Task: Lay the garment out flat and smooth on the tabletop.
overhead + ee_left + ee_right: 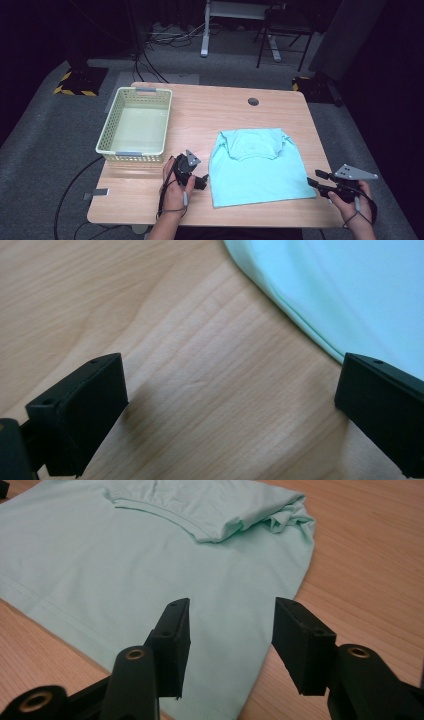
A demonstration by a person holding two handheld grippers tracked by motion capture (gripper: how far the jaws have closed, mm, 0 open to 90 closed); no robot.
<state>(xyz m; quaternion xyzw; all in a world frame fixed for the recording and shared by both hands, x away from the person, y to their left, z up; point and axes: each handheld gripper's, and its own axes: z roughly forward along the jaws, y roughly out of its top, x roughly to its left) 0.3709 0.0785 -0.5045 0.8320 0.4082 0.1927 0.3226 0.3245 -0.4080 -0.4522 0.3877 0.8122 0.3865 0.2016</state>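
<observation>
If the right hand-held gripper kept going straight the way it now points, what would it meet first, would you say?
Most likely the light blue shirt: the open right hand-held gripper points at its near edge, with nothing between, though the exact height is unclear.

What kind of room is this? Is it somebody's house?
Probably not a house; it looks like a lab or studio for recording. A light wooden table stands on grey carpet in a dark room, cables trail over the floor, and yellow-and-black hazard tape marks a stand's base.
</observation>
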